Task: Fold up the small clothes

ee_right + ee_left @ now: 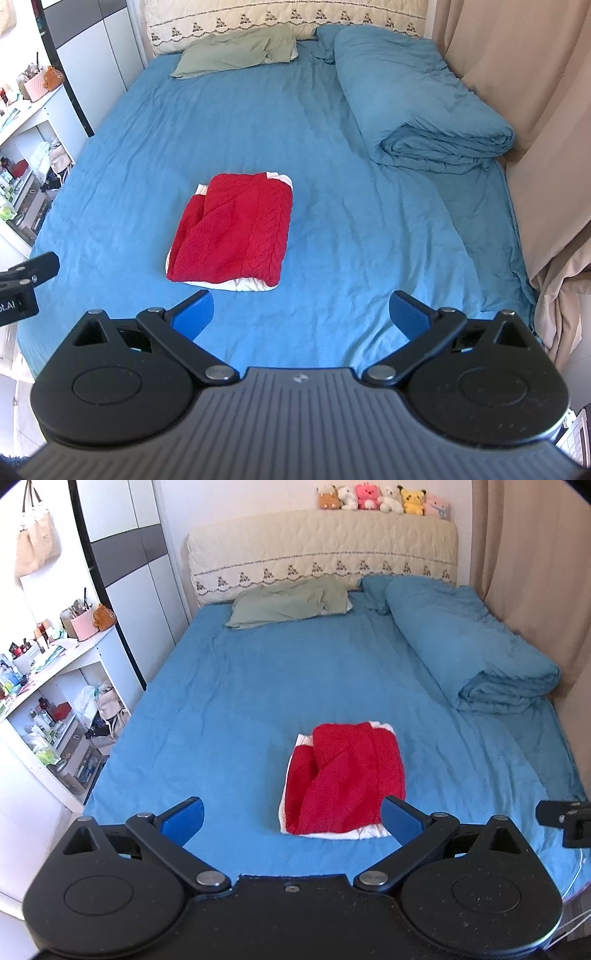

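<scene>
The red knit (pixel 345 775) lies folded on the bed (pixel 229 701), a white layer showing at its edges; in the left view it sits just ahead of the left gripper (pixel 291 818), btwn the pads and nearer the right-hand one, whose blue pad (pixel 400 821) hides the near right corner; whether pad and cloth touch can't be told. Left jaws spread wide, nothing in them. In the right view the knit (pixel 232 230) lies ahead and to the left of the right gripper (pixel 301 314), just beyond its left pad (pixel 194 317), apart from it; right jaws also spread wide, empty. What garment it is can't be made out; only folds and cable texture show.

Far ahead of both jaws: a green pillow (pixel 291 603) at the headboard (pixel 321 550); a rolled blue duvet (pixel 465 646) ahead-right, by the curtain (pixel 532 590). Plush toys (pixel 382 500) line the headboard top in the left view; cut off in the right view. Shelves (pixel 48 701) to the left are cluttered, contents too small to name. Each view catches only a black edge of the other gripper at the frame side; its jaws are out of shot there.
</scene>
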The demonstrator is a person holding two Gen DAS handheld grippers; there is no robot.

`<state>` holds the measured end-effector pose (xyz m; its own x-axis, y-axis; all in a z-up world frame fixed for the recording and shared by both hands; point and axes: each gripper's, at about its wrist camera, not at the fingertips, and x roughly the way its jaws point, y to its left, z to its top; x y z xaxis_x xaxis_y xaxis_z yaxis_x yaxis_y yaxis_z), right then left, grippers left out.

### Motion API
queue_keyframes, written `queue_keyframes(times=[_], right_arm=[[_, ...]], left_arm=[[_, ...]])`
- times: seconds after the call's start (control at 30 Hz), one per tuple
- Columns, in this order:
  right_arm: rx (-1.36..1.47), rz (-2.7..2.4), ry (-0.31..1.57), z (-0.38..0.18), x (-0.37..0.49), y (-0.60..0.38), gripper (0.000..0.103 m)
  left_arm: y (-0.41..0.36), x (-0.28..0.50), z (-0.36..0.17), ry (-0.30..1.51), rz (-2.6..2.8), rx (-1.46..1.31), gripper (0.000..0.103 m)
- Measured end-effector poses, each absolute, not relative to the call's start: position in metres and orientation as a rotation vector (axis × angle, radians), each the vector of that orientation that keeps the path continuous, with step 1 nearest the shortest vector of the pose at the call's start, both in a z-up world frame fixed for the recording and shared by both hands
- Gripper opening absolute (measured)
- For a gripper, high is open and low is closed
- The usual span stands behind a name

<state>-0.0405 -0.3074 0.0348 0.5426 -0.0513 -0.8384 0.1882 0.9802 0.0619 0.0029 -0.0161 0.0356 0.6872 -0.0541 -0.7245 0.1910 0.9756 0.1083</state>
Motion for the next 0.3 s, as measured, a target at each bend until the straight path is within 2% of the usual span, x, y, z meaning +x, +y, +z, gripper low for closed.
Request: queue_keyframes(times=[0.3], right_arm=[[0.154,-0.148,0.983,0.0357,-0.0429,-0.3044,0.103]], left_arm=[[-0.0135,0.0012,0.0369,0.782,-0.119,0.179,0.103]])
